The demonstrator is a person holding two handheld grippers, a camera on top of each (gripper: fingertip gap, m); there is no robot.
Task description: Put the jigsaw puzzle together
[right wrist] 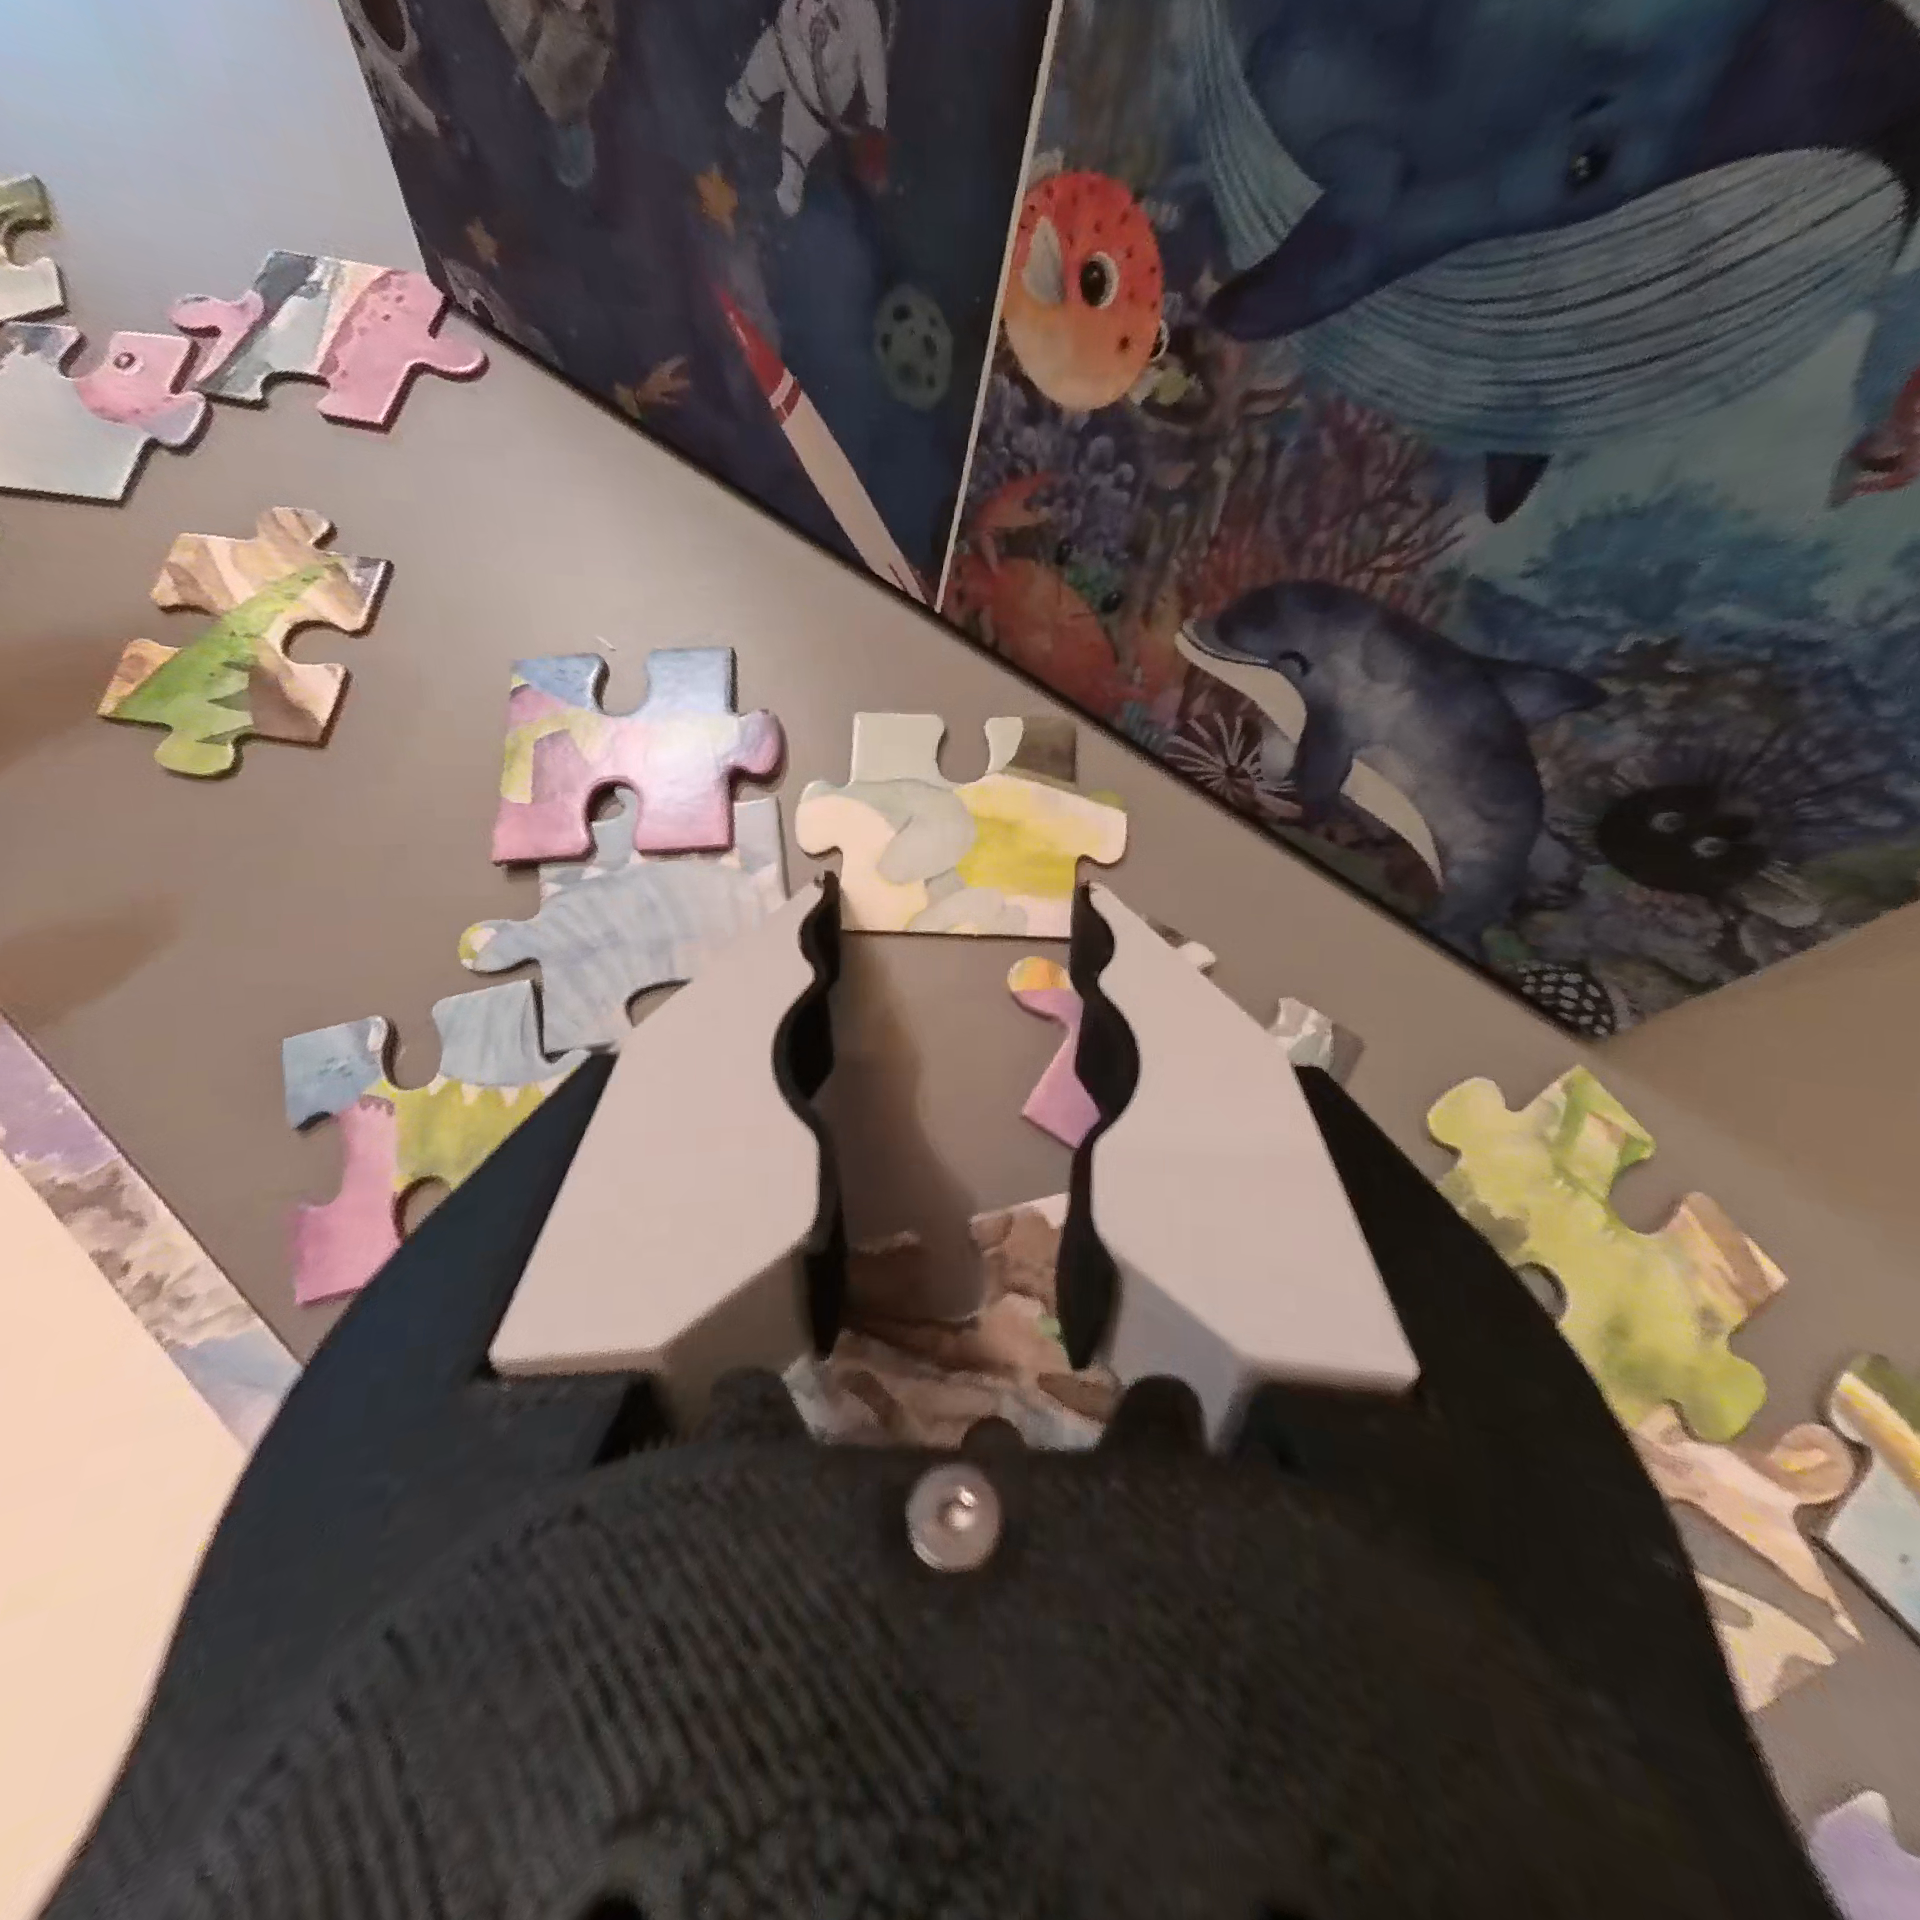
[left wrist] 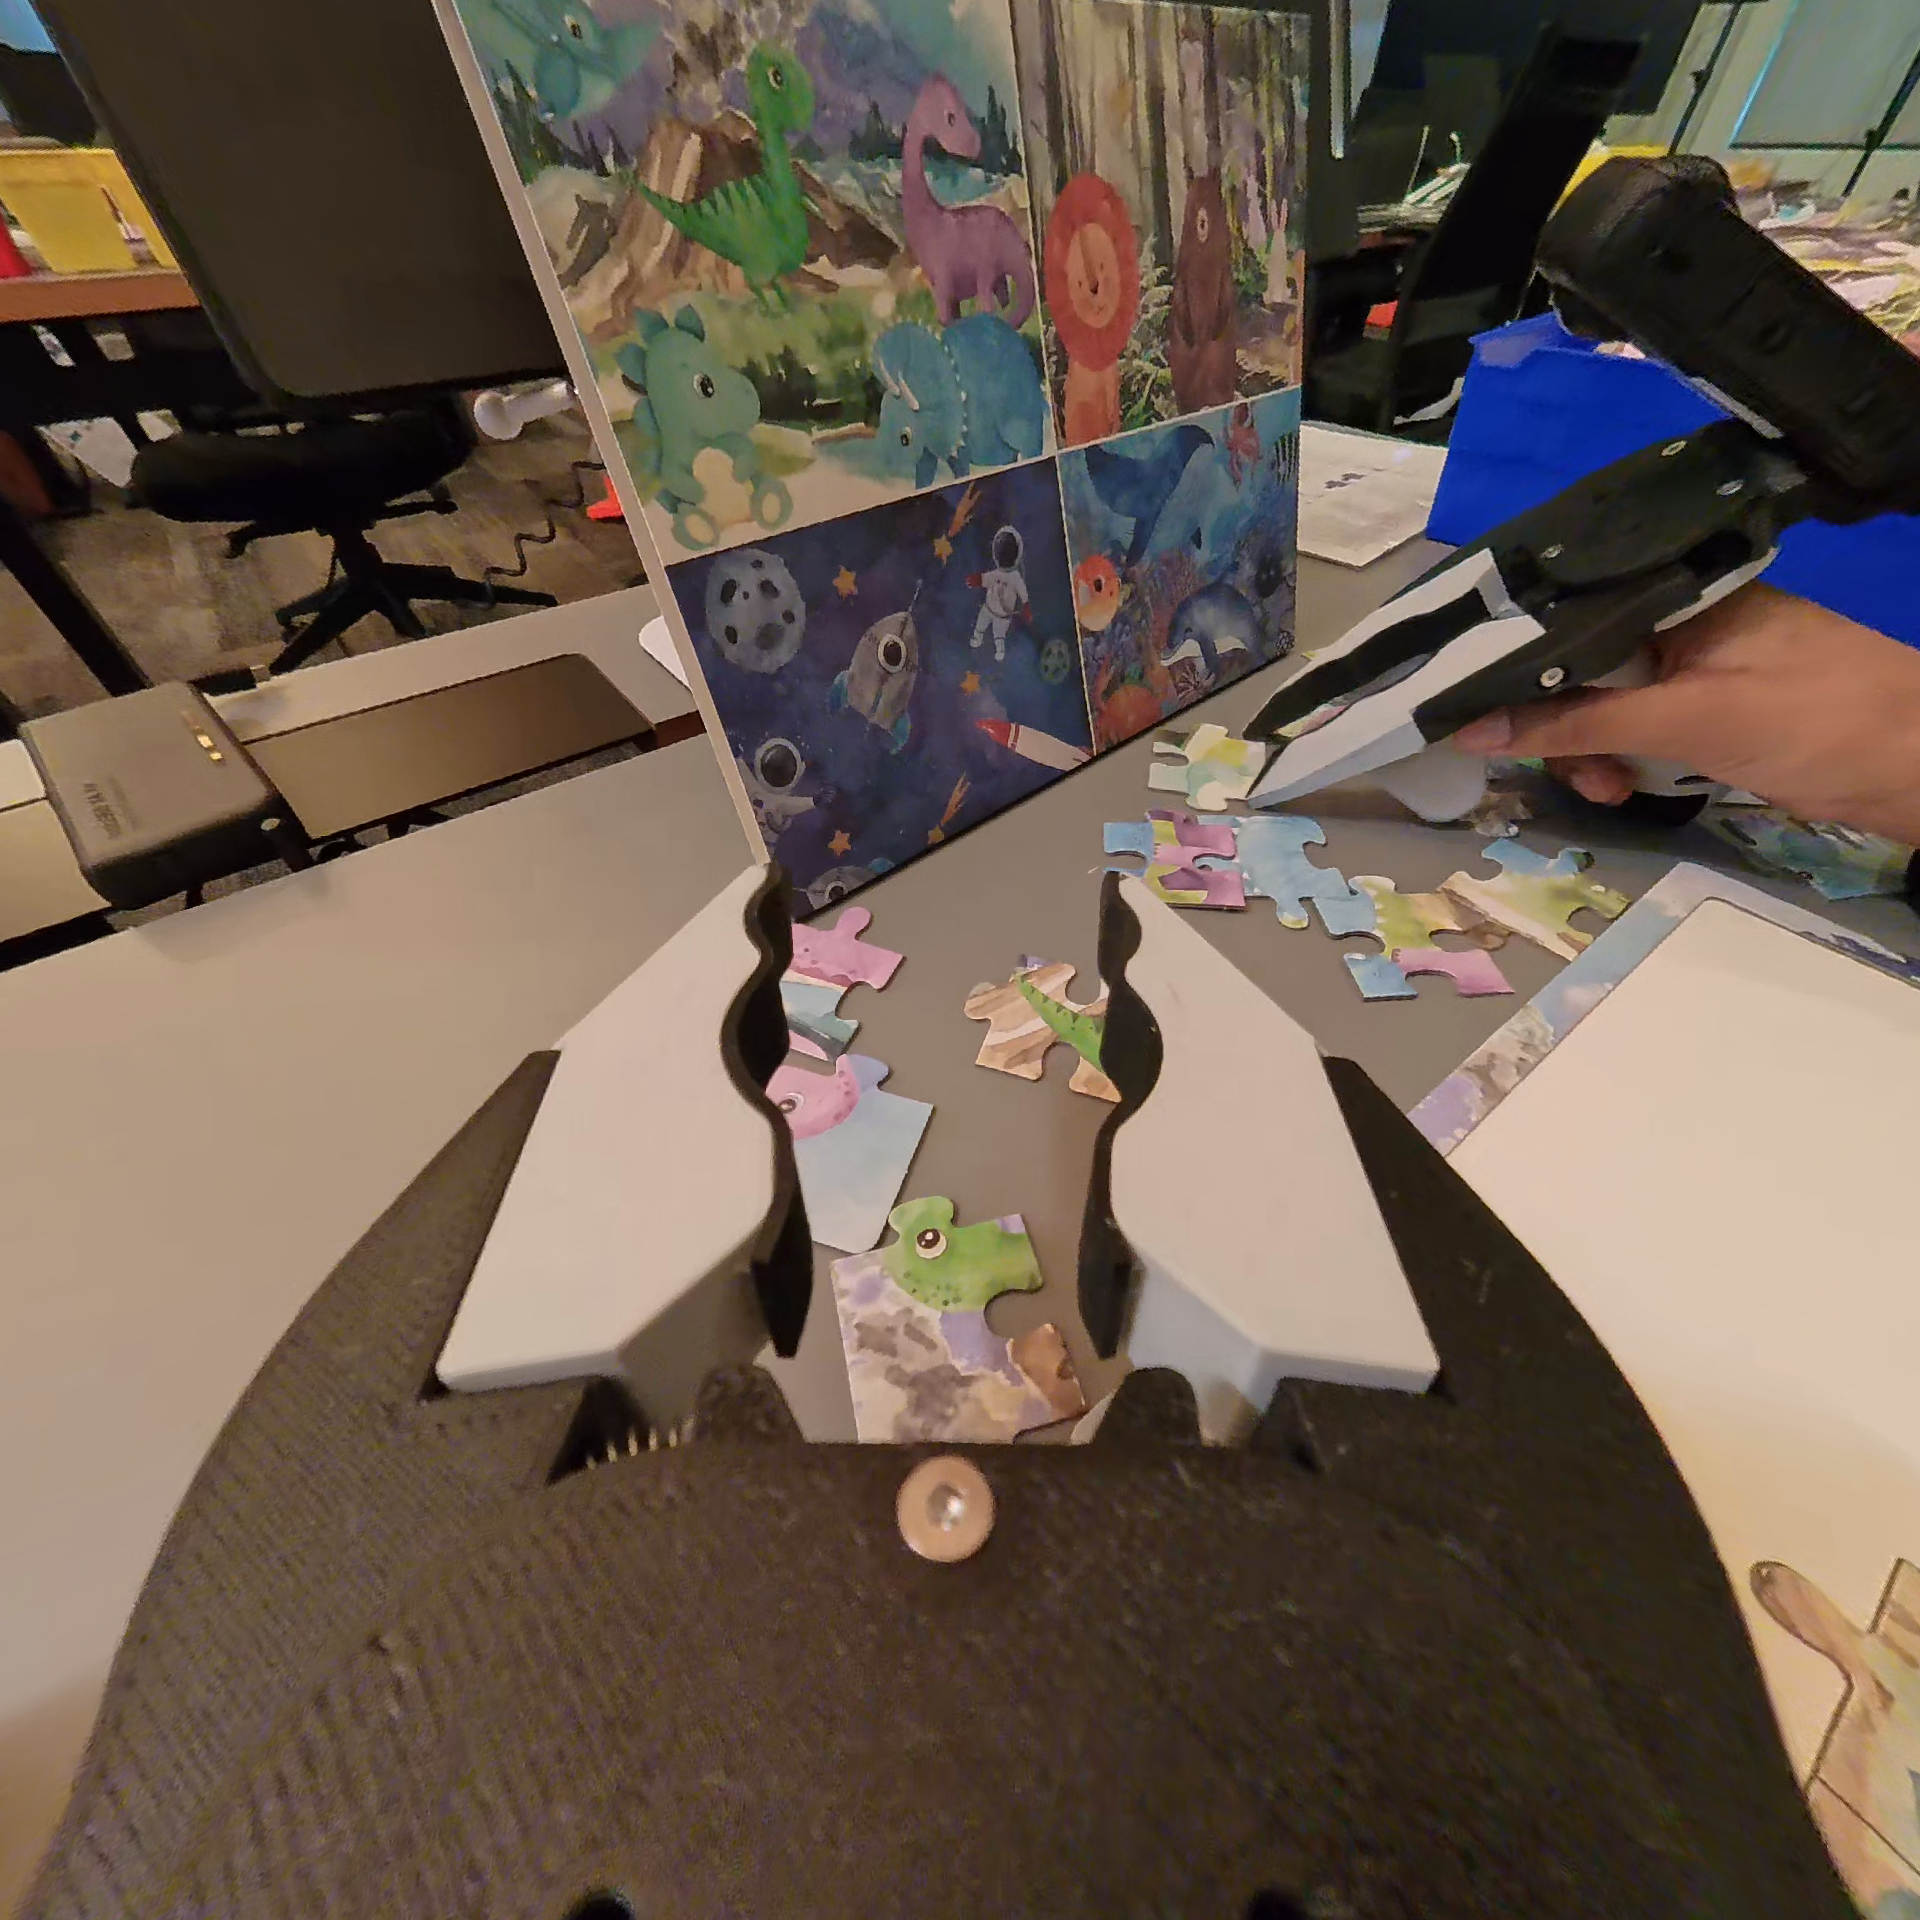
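Observation:
Loose jigsaw pieces lie on the grey table [left wrist: 1018,862]. My left gripper [left wrist: 940,894] is open and empty above a green dinosaur-head piece [left wrist: 956,1309], a pink dinosaur piece [left wrist: 852,1132] and a brown-green piece [left wrist: 1044,1023]. My right gripper [right wrist: 956,896] is open and empty. Its fingertips are low at the near edge of a pale yellow-white piece [right wrist: 956,842]. It also shows in the left wrist view [left wrist: 1273,753], held by a hand [left wrist: 1745,717]. A purple-blue piece [right wrist: 634,769] and a blue striped piece [right wrist: 613,935] lie to its left. The white puzzle tray [left wrist: 1714,1143] lies at the right, with some joined pieces [left wrist: 1860,1745] in its near corner.
An upright picture box [left wrist: 883,416] with dinosaur, space and sea scenes stands behind the pieces, close beyond the right gripper [right wrist: 1455,468]. A blue bin [left wrist: 1558,457] is at the back right. A black device [left wrist: 145,790] and an office chair [left wrist: 312,468] are at the left. My right gripper is the nearer one to the blue striped piece [right wrist: 613,935]: about 4 cm, against 15 cm. It is also in sight in the left wrist view [left wrist: 1281,869].

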